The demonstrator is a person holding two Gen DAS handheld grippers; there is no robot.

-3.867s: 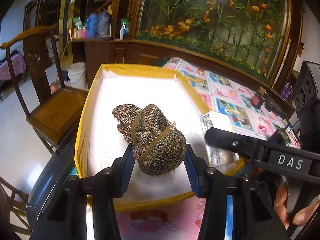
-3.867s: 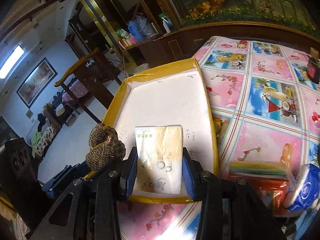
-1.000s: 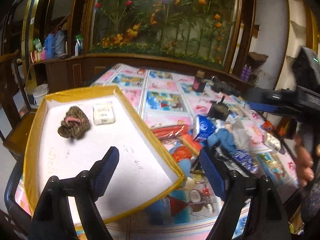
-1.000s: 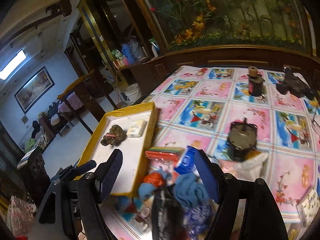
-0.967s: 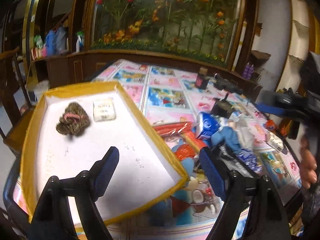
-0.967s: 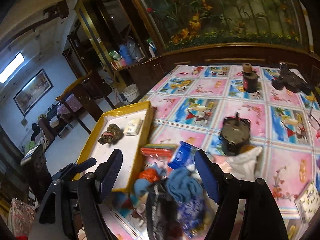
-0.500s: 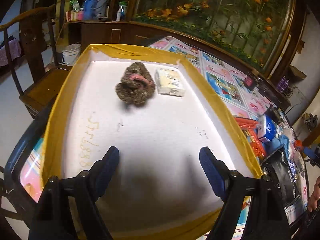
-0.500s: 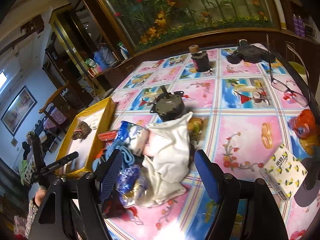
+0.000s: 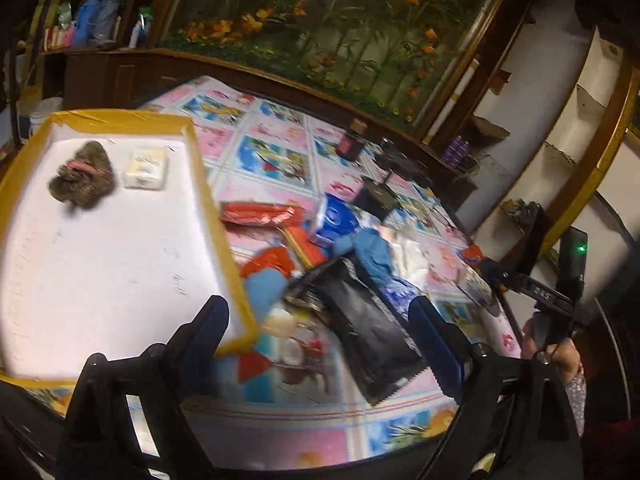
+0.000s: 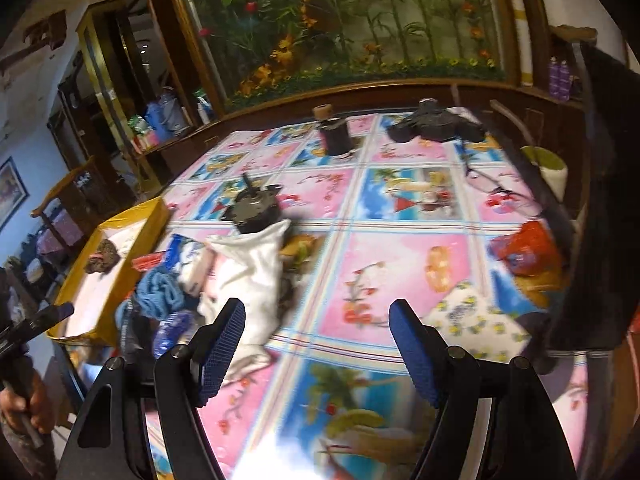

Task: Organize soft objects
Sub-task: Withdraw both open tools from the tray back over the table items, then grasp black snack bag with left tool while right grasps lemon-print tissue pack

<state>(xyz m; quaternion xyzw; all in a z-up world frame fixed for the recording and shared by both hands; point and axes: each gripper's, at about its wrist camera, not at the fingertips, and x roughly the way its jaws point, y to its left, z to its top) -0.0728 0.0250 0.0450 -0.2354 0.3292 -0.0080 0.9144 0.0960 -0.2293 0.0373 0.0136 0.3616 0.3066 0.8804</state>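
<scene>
My left gripper (image 9: 320, 332) and right gripper (image 10: 316, 346) look alike — black angular frames, round screw heads, jaws faced with dimpled blue pads (image 10: 222, 344) — bare skin on my hand (image 10: 34, 402).

Dim room with a large framed mural of bamboo and orange flowers (image 10: 352, 20) across the far wall, above a dark wooden ledge (image 10: 400, 92). Table covered in a pink and blue cartoon cloth (image 10: 400, 208). Dark wooden chair (image 10: 60, 204) at left, beside a blue wall (image 10: 36, 160) with a framed picture (image 10: 10, 192)
</scene>
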